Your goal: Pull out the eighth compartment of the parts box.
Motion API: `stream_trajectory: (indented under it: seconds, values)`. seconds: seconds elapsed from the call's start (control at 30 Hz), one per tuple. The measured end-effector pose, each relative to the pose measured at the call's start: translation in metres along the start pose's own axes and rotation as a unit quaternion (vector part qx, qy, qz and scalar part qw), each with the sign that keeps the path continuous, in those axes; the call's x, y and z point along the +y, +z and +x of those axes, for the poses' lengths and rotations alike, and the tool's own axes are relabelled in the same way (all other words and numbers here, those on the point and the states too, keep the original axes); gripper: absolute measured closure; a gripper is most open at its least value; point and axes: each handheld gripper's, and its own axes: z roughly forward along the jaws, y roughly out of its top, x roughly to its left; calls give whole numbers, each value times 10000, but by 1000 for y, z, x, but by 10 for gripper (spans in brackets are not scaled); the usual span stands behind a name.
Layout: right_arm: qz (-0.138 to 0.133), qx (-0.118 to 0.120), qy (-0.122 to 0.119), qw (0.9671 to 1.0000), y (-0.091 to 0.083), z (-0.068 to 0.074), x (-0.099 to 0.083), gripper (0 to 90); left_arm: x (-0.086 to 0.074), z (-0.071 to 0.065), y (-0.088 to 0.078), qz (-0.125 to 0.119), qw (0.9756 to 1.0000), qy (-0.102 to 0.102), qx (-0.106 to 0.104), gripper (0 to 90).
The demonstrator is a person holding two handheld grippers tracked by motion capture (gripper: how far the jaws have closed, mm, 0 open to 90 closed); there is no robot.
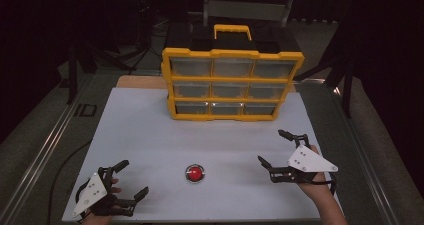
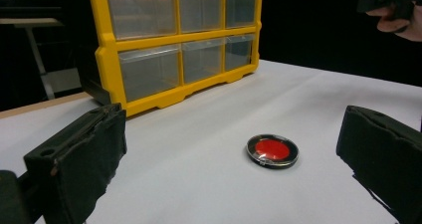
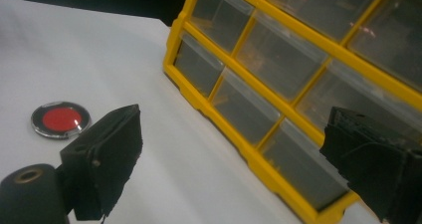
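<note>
High view: the white table (image 1: 150,135) carries a yellow drawer cabinet (image 1: 232,83) at its far edge, fronts turned toward the person, likely for easy reach. The left gripper (image 1: 131,179) and right gripper (image 1: 274,146), both spread and empty, flank a red disc (image 1: 194,173) near the front edge. No readable writing.

Yellow drawer cabinet (image 1: 232,82) blocking far end of white table (image 1: 150,135); red button (image 1: 194,173) sitting alone mid-front; open surface lying either side, between both grippers.
</note>
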Motion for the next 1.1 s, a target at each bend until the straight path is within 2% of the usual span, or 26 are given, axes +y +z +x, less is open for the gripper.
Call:
stream_trajectory:
  seconds: [0.03, 0.5, 0.7, 0.83, 1.1]
  values:
    - [-17, 4, -111, 9999, 4, -1, 5, 85, 0, 0, 0, -1, 10000, -1, -2, 2]
    - [-154, 54, -555, 9983, 31, -11, 38, 89, 0, 0, -1, -11, 10000, 3, 10, 2]
    - [-226, 59, -693, 9973, 40, -13, 50, 97, 0, 1, -1, -13, 10000, 9, 11, 2]
    - [-242, 87, -699, 9972, 43, -14, 54, 97, 0, 1, -1, -20, 10000, 4, 10, 2]
    - [-274, 136, -962, 9949, 59, -17, 68, 97, 0, 1, -1, -31, 10000, -7, 3, 2]
